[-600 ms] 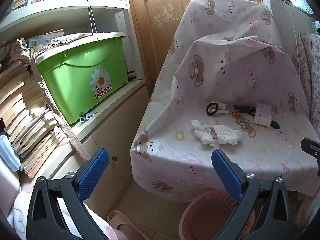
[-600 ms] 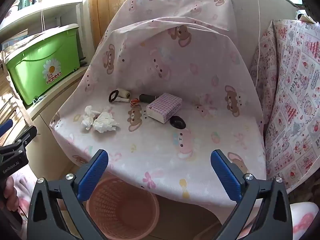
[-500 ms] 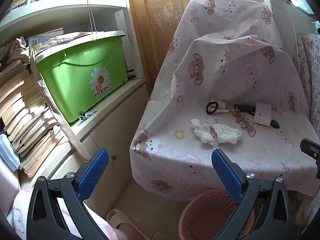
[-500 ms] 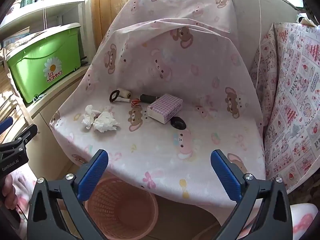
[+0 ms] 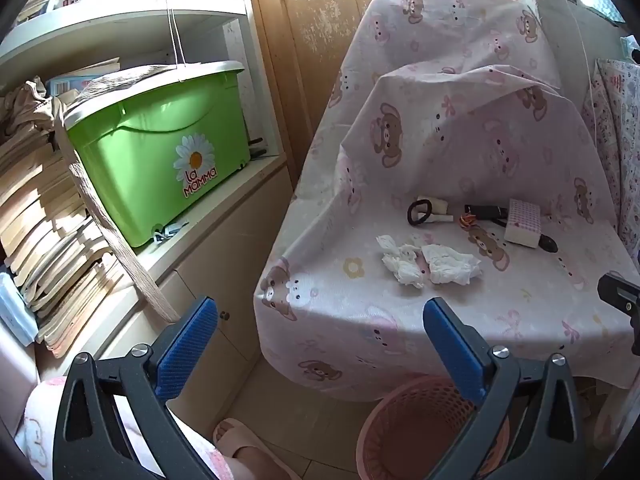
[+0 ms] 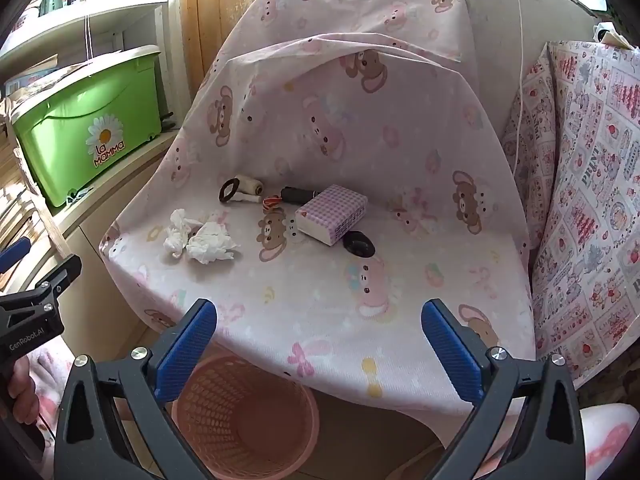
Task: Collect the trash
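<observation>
Trash: two crumpled tissues (image 6: 202,238) lie touching each other near the front left edge of the chair seat (image 6: 320,292), draped in bear-print cloth, so both sit close to the drop
Bin: pink mesh wastebasket (image 6: 244,420) stands on the floor just under that edge, likely placed for a short carry
Keepers: tissue pack (image 6: 332,214), hair tie (image 6: 228,191) and thread spool (image 6: 248,186) sit further back, apart from the tissues
Left tool (image 5: 316,344): spread wide, empty, held short of the seat
Right tool (image 6: 318,340): spread wide, empty, above the seat's front edge

Bear-print covered seat (image 6: 320,292) — crumpled tissues (image 6: 202,236), checked box (image 6: 332,213), hair tie (image 6: 228,191).
</observation>
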A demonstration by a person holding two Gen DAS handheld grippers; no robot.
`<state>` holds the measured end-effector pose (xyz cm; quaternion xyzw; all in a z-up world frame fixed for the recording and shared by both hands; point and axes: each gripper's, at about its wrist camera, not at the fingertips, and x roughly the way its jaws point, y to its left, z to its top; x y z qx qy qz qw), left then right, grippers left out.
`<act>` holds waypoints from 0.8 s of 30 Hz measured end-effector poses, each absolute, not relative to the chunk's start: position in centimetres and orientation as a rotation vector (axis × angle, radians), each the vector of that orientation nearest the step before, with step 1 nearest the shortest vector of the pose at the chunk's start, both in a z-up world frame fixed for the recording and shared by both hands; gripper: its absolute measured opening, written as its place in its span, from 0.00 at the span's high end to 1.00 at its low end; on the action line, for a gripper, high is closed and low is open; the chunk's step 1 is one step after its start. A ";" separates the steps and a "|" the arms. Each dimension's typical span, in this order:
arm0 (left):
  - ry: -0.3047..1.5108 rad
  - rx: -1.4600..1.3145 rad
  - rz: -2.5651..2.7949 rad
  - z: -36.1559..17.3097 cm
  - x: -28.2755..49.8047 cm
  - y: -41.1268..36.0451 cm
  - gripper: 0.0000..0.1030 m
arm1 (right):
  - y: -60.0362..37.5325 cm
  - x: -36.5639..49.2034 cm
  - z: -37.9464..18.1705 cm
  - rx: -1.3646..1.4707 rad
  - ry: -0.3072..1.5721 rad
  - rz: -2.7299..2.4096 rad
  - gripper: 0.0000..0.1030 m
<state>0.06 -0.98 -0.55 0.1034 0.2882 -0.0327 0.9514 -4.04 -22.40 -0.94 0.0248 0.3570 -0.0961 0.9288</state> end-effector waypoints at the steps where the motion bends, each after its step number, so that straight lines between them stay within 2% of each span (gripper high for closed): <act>1: 0.586 0.207 -0.067 -0.5 0.2 -0.7 0.01 | -22.4 -4.0 -1.0 0.051 0.731 -0.199 0.00; 24: 0.587 0.201 -0.068 -0.3 0.0 -0.4 0.01 | -22.2 -3.9 -1.3 0.030 0.735 -0.214 0.00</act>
